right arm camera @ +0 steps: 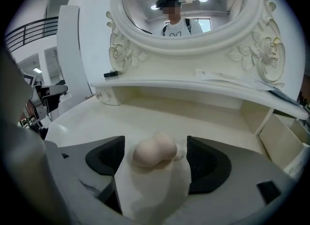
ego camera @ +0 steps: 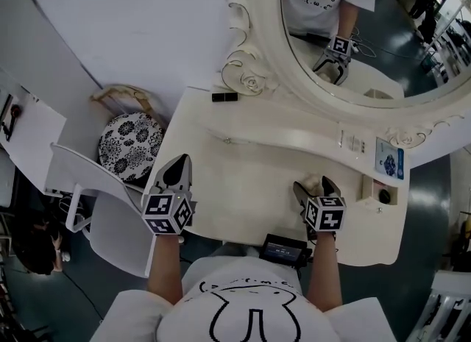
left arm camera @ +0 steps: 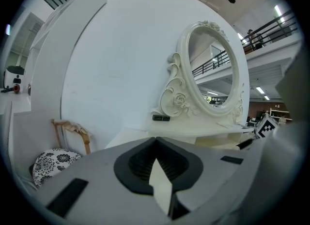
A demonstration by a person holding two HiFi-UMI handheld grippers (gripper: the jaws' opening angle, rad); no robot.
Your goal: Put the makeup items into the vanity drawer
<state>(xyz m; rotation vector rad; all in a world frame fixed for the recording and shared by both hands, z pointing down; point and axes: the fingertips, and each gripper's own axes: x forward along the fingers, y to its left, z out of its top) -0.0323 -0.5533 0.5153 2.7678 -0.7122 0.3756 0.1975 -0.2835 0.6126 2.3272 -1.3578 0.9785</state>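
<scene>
White ornate vanity bench holds the target. Right tongs are spread wide, pads clear of the beige gourd-shaped makeup sponge lying on the bench between them. Left tongs are clenched and empty. Centre on the sponge's waist and close gently; foam likely squashes and may slip.

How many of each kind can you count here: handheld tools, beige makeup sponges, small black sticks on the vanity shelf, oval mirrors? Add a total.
Handheld tools: 2 (left tool, right tool)
Beige makeup sponge: 1
Small black stick: 1
Oval mirror: 1
Total: 5
</scene>
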